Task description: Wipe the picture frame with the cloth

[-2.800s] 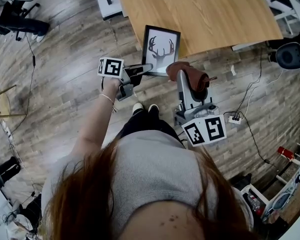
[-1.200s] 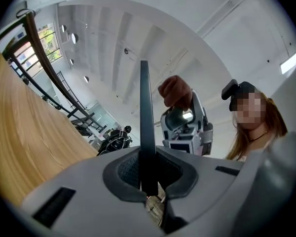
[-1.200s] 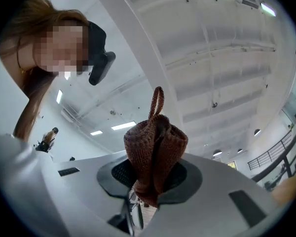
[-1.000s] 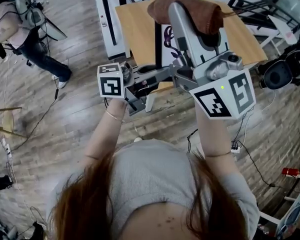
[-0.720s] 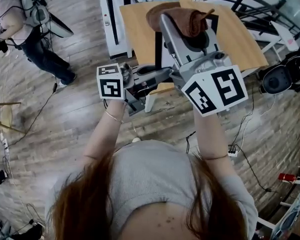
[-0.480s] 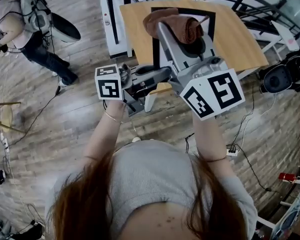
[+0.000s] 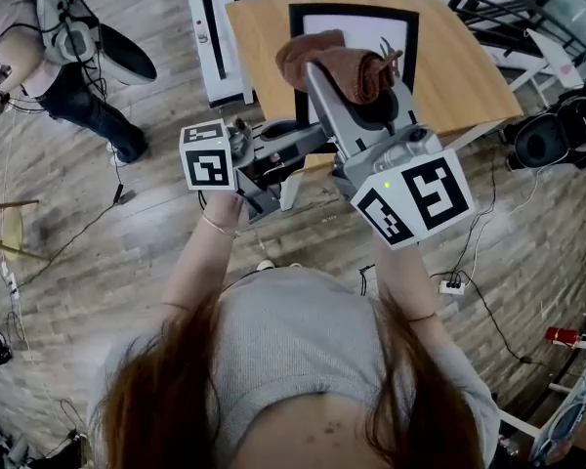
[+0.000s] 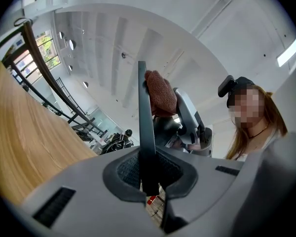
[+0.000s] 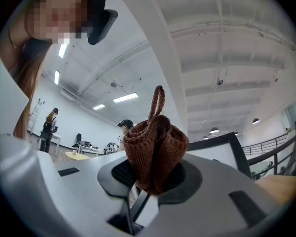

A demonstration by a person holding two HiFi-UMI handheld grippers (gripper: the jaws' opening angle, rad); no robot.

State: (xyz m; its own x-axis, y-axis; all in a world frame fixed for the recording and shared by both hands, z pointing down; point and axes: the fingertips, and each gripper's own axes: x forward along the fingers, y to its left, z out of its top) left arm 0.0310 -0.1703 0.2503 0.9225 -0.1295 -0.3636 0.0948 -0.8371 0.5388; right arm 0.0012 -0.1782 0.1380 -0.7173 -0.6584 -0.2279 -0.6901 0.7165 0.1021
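Note:
In the head view I hold a black picture frame (image 7: 402,37) with a white face upright in front of me. My left gripper (image 7: 303,143) is shut on its lower left edge. Seen from the left gripper view, the frame (image 8: 144,127) stands edge-on between the pads of that gripper (image 8: 148,174). My right gripper (image 7: 344,74) is shut on a bunched brown cloth (image 7: 334,64), which rests against the frame's left half. From the right gripper view, the cloth (image 9: 155,147) bulges out of the right gripper (image 9: 150,179), and the frame's black border (image 9: 237,149) shows behind it.
A wooden table (image 7: 469,76) stands behind the frame, with a white stand (image 7: 210,27) at its left. Another person (image 7: 68,57) stands at the upper left. Cables and a power strip (image 7: 451,286) lie on the plank floor at the right, near a black chair (image 7: 557,135).
The right gripper has slid the cloth down the frame's face, so more of the frame's top shows. Earlier the frame was raised from low over the floor. The left gripper has held still.

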